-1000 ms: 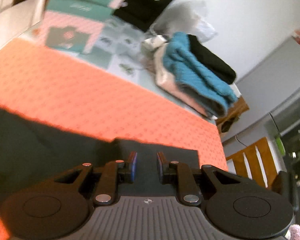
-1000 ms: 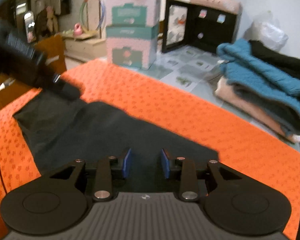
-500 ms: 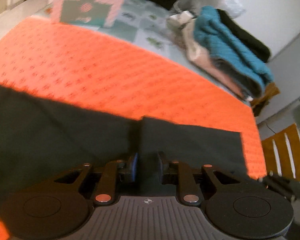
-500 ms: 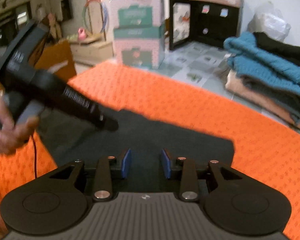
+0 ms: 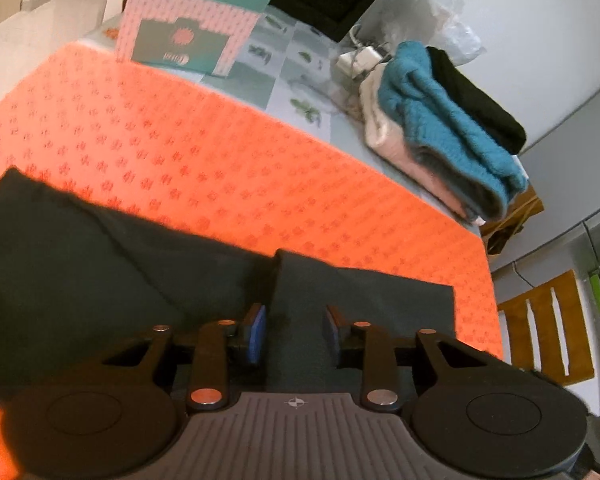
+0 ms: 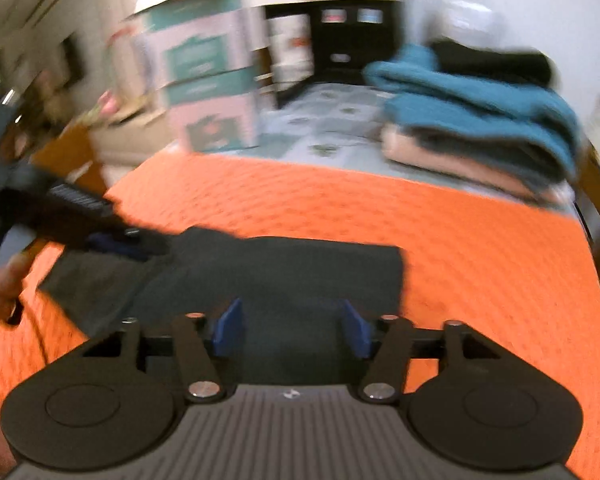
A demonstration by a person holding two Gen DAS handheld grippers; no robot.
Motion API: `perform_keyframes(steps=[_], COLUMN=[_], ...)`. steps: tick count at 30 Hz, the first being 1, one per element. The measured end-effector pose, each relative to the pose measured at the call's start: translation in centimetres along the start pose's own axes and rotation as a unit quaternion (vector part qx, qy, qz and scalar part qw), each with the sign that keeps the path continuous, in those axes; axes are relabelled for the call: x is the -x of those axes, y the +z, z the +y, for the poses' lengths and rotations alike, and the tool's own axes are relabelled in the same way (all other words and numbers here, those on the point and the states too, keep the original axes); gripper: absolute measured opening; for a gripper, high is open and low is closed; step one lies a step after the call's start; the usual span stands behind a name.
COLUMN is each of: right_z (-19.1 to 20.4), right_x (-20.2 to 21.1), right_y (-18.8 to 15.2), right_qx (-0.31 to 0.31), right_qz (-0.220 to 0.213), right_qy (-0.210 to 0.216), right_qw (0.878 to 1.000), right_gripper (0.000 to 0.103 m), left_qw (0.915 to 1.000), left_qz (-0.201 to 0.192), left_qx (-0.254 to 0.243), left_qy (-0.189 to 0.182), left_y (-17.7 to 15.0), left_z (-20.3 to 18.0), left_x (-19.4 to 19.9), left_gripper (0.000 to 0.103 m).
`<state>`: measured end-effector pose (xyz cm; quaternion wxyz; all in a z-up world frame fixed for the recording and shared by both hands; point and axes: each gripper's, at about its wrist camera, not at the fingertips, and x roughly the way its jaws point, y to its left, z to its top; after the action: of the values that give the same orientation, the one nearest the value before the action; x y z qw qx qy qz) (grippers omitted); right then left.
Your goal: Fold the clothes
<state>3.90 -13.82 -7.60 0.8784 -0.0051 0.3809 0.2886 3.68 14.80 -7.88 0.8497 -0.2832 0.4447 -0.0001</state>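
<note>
Both grippers' fingers parted – left gripper (image 5: 293,332), right gripper (image 6: 291,330) – above dark garment (image 6: 268,276)

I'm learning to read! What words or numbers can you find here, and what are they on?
Pink-and-teal box: white words and a logo, upside down, too blurred to read.
Stacked boxes in the right view: motion-blurred, unreadable.
Nothing else shows readable text.

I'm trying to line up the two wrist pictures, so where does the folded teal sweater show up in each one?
Left wrist: teal sweater at upper right, atop the pile beyond the orange cover.
Right wrist: teal sweater at upper right, blurred, on that pile.
Shared landmark: the pink and teal box, upper left in the left view, left of centre in the right.
</note>
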Motion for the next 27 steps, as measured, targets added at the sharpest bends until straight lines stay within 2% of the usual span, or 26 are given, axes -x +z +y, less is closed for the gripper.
perform_keyframes(steps=[2,7,10,13,15,18,21,24,27], right_z=[-1.4,-5.1,-6.9,-7.5,-7.6,-7.0,-5.8,-4.2,-2.7], right_x=[-0.2,-0.6,-0.9,-1.5,-1.8,-1.4,-0.4,0.7,1.8], right_y=[-1.0,-3.4,-4.8,-5.7,-6.0,-5.5,-4.4,-3.0,-1.6], right_qx=[-0.047,-0.165,-0.229,-0.265,-0.281,-0.272,-0.242,-0.201,-0.159], right_qz=[0.005,0.016,0.021,0.022,0.021,0.013,0.002,-0.011,-0.023], right_qy=[0.004,0.015,0.026,0.053,0.068,0.069,0.07,0.076,0.082], right_qw=[0.999,0.986,0.973,0.963,0.957,0.96,0.968,0.977,0.984], right_gripper=[0.072,0.075,0.076,0.074,0.058,0.042,0.035,0.032,0.031], left_qw=[1.0,0.9999,0.9997,0.9994,0.9988,0.9971,0.9947,0.9923,0.9904], left_qz=[-0.003,-0.001,0.007,0.017,0.026,0.053,0.085,0.113,0.126], left_qx=[-0.005,-0.016,-0.019,-0.024,-0.033,-0.05,-0.052,-0.036,-0.054], left_qy=[0.0,-0.007,-0.014,-0.02,-0.025,-0.021,-0.024,-0.036,-0.017], left_y=[0.2,0.6,0.8,0.9,1.0,1.1,1.1,1.3,1.3], left_z=[-0.8,-2.7,-3.9,-5.4,-6.6,-9.1,-11.5,-13.4,-15.2], left_x=[0.5,0.6,0.4,0.0,-0.5,-1.6,-2.8,-3.6,-4.0], left_gripper=[0.061,0.086,0.09,0.095,0.097,0.098,0.101,0.101,0.103])
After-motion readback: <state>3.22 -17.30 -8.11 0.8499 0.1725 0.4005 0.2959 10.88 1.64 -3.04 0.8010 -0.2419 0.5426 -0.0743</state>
